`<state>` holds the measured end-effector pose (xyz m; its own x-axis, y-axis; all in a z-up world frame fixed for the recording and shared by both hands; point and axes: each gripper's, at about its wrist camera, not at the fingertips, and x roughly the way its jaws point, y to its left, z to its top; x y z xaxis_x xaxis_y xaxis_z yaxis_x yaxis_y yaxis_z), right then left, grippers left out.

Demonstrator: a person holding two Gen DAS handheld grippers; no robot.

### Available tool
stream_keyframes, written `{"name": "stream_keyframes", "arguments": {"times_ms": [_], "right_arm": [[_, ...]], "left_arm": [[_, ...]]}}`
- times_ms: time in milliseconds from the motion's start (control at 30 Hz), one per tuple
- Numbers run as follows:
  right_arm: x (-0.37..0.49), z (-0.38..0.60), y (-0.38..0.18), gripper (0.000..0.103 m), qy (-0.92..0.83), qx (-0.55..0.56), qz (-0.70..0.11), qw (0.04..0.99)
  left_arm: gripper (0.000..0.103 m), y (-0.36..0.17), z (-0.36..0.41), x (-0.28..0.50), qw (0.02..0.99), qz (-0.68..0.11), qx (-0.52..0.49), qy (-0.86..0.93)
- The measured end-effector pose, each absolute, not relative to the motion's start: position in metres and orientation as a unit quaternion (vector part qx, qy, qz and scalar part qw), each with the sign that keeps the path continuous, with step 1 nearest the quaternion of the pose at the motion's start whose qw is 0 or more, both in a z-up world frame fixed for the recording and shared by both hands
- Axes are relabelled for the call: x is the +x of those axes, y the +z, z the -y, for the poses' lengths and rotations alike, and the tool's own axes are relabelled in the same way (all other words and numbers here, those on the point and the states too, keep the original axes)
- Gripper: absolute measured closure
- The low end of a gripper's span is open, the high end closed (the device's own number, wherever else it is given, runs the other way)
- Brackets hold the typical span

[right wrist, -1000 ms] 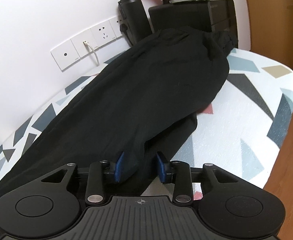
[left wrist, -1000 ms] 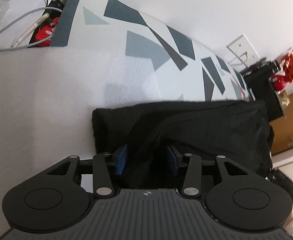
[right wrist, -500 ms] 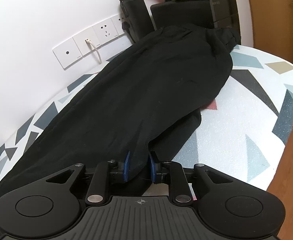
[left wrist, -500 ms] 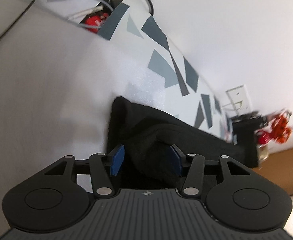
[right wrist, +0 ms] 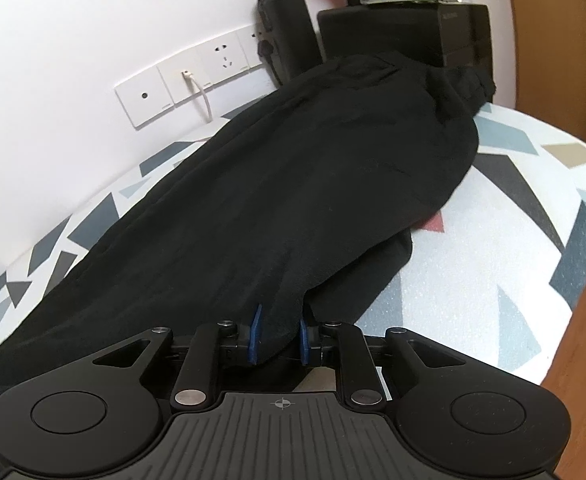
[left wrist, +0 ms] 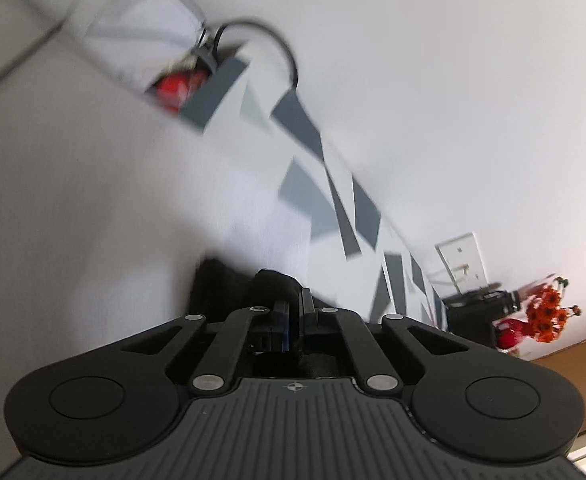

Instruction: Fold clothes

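The black cloth (right wrist: 293,184) lies long across the table (right wrist: 493,240), which has a white cover with grey and blue shapes. It reaches from the near edge up to the black box (right wrist: 405,32) by the wall. The right gripper (right wrist: 279,338) pinches the near edge of the cloth between its blue pads (right wrist: 256,332). The left gripper (left wrist: 295,312) is squeezed tight on a bunched-up bit of the same cloth (left wrist: 269,280). Its view is blurry. A dark bottle (right wrist: 289,28) stands next to the sockets (right wrist: 197,76).
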<state>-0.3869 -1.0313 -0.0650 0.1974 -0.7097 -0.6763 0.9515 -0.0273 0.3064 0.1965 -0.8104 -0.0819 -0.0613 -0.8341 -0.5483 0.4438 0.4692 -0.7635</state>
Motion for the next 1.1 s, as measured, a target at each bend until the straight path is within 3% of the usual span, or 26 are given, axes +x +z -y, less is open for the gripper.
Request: {"name": "stream_keyframes", "arguments": {"times_ms": [67,100,167,233,267,633,1100], "right_arm": [[-0.385,1.033,-0.066,0.086,-0.612,0.371,-0.167,0.678],[-0.384,1.034,-0.067,0.086,-0.611,0.371,-0.169,0.678],[-0.384,1.035,-0.067,0.086,-0.610,0.373,-0.170,0.678],[-0.385,1.036,-0.067,0.086,-0.608,0.374,-0.171,0.679],[-0.386,1.036,-0.067,0.086,-0.607,0.375,-0.171,0.679],[-0.385,1.041,-0.068,0.085,-0.602,0.383,-0.180,0.677],[-0.384,1.043,-0.069,0.079,-0.601,0.374,-0.192,0.680]], "left_arm": [[0.099,-0.086,0.823,0.203,0.671,-0.539,-0.153,-0.485],[0.094,-0.089,0.828,0.203,0.671,-0.542,-0.137,-0.487],[0.077,-0.092,0.834,0.203,0.663,-0.554,-0.116,-0.490],[0.046,-0.086,0.828,0.200,0.654,-0.547,-0.118,-0.510],[0.043,-0.081,0.822,0.198,0.650,-0.539,-0.120,-0.522],[0.044,-0.091,0.740,0.146,0.528,-0.570,-0.082,-0.624],[0.045,-0.101,0.742,0.099,0.523,-0.509,0.031,-0.683]]}}
